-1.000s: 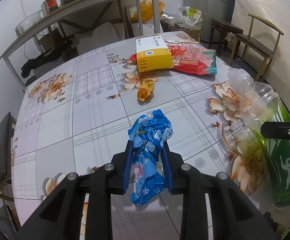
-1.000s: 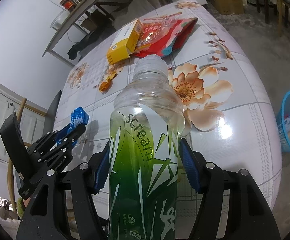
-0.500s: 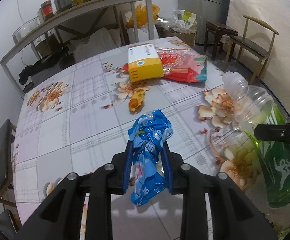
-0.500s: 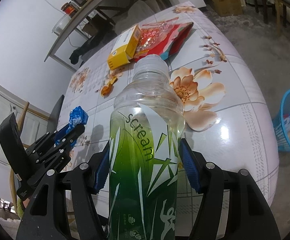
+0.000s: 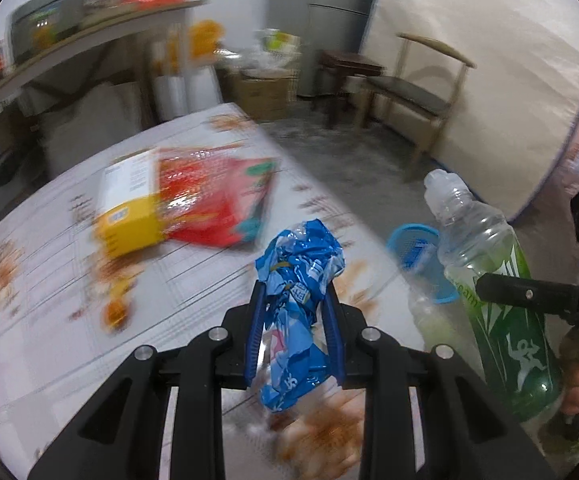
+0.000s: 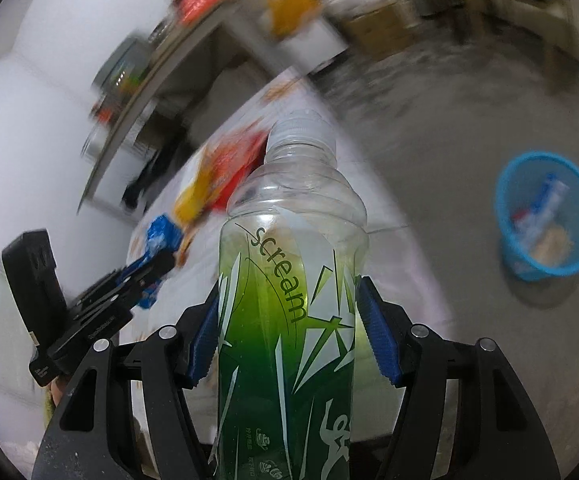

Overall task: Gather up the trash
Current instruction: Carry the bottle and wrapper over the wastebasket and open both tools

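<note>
Over the floral table [image 5: 193, 280], right gripper [image 6: 293, 332] clamps "scream" bottle [image 6: 289, 280], left gripper [image 5: 295, 332] pinches blue wrapper [image 5: 297, 280]; blue bin [image 6: 549, 216] at 3 o'clock

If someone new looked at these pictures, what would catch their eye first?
Probably the green bottle, clamped upright in the right gripper and filling its view. Next, the crumpled blue wrapper pinched in the left gripper above the floral table, then the blue basket on the floor, right.

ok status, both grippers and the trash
Left gripper shut on blue wrapper. Right gripper shut on green bottle. Blue bin on floor, nothing in the way.
</note>
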The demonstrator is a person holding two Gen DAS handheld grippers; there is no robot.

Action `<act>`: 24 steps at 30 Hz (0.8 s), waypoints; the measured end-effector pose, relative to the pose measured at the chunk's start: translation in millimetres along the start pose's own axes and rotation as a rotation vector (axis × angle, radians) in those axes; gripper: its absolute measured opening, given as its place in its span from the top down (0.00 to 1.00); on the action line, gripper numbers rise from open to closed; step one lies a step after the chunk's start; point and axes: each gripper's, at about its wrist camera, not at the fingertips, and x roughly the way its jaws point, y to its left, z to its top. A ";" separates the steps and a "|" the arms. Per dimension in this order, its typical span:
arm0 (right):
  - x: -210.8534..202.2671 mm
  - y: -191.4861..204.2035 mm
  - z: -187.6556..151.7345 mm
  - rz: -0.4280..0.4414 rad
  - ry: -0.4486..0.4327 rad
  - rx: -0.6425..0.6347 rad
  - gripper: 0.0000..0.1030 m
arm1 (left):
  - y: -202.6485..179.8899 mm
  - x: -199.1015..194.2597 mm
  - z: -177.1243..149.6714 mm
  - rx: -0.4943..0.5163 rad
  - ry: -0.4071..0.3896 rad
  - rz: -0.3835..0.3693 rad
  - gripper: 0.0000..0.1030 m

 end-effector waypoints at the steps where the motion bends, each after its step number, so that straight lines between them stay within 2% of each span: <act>1: -9.8 -14.6 2.6 -0.015 -0.025 0.034 0.41 | -11.1 8.2 10.5 0.013 0.011 -0.034 0.74; 5: -48.2 -89.5 6.2 -0.065 -0.107 0.220 0.41 | -55.1 40.5 42.1 0.063 0.064 -0.157 0.74; 8: -58.8 -141.1 4.3 -0.077 -0.114 0.346 0.41 | -100.5 82.5 66.2 0.085 0.164 -0.275 0.74; 12: -52.3 -203.1 6.3 -0.058 -0.090 0.491 0.41 | -152.4 134.7 87.0 0.121 0.263 -0.320 0.74; 14: -43.2 -226.3 17.5 -0.058 -0.084 0.544 0.41 | -177.9 157.1 94.0 0.157 0.288 -0.322 0.73; 16: -32.1 -246.4 32.1 -0.065 -0.088 0.590 0.40 | -198.9 178.7 102.7 0.153 0.302 -0.340 0.72; 20: -16.3 -284.7 51.5 -0.108 -0.135 0.662 0.30 | -217.6 204.9 122.0 0.085 0.264 -0.331 0.40; 24: -3.4 -299.2 44.8 -0.122 -0.157 0.727 0.29 | -213.0 206.6 121.8 0.022 0.253 -0.348 0.39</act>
